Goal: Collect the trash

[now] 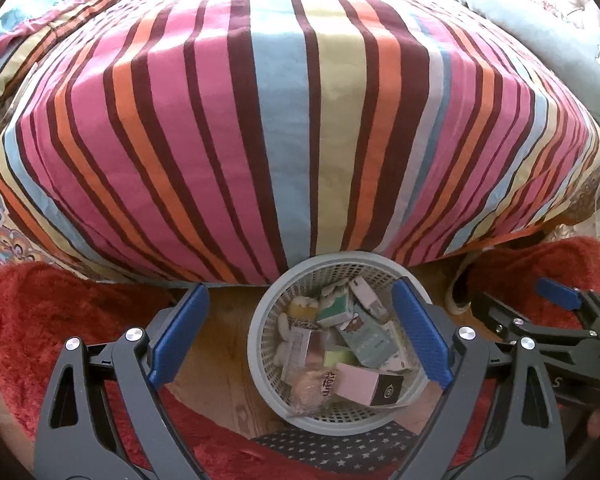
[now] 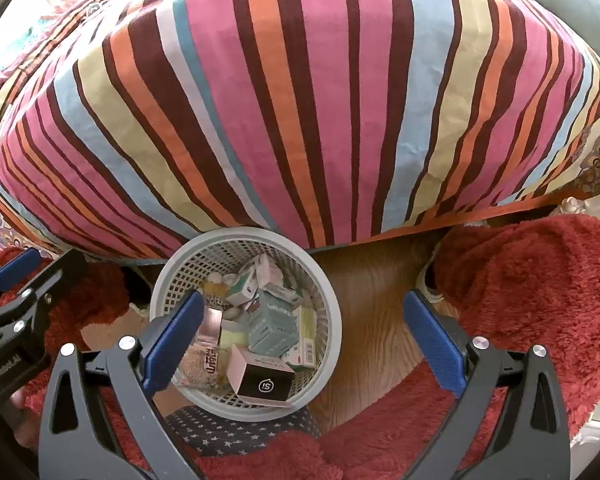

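Observation:
A round grey mesh basket (image 1: 256,344) stands on the floor at the foot of the bed, filled with trash. Inside lie a pink-and-black box (image 1: 364,384), a teal carton (image 1: 366,340) and a clear snack bag (image 1: 320,390). My left gripper (image 1: 302,334) hovers above it, open and empty, its right finger over the basket's right rim. In the right wrist view the basket (image 2: 332,320) sits lower left, and my right gripper (image 2: 304,342) is open and empty, its left finger over the basket. Each gripper shows at the edge of the other's view.
A striped bed cover (image 1: 280,120) hangs over the bed edge just behind the basket. A red fluffy rug (image 2: 540,280) flanks a strip of wooden floor (image 2: 372,300). A star-patterned dark cloth (image 1: 332,444) lies in front of the basket. A light shoe (image 1: 456,292) sits at the right.

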{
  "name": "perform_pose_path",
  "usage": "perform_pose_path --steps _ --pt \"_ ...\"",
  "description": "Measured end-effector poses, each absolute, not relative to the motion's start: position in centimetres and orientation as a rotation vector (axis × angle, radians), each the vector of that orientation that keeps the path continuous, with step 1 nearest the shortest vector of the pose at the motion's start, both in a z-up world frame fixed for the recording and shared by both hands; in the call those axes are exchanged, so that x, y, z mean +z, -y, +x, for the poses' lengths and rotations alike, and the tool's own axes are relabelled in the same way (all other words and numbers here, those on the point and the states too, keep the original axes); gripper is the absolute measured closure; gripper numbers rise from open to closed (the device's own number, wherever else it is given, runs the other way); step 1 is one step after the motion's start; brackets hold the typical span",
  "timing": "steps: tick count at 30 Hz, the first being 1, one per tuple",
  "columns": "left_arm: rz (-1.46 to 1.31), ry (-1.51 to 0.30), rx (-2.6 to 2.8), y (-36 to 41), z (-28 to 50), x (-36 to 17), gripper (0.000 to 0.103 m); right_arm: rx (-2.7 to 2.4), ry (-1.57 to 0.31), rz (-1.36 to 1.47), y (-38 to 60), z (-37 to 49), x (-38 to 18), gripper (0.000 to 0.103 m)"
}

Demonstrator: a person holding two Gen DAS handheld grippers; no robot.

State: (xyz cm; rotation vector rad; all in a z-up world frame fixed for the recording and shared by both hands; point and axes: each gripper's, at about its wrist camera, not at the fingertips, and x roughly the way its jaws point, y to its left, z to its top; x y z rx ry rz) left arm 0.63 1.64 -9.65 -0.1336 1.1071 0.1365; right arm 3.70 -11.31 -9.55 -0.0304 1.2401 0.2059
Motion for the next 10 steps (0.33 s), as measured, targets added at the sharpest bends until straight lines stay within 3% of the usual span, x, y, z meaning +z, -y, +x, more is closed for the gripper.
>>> perform_pose_path --steps 10 --pt "-0.146 -1.165 0.139 -1.7 1.2 -10.8 0.013 0.204 -1.24 -0.033 11.1 3.6 -9.9 0.008"
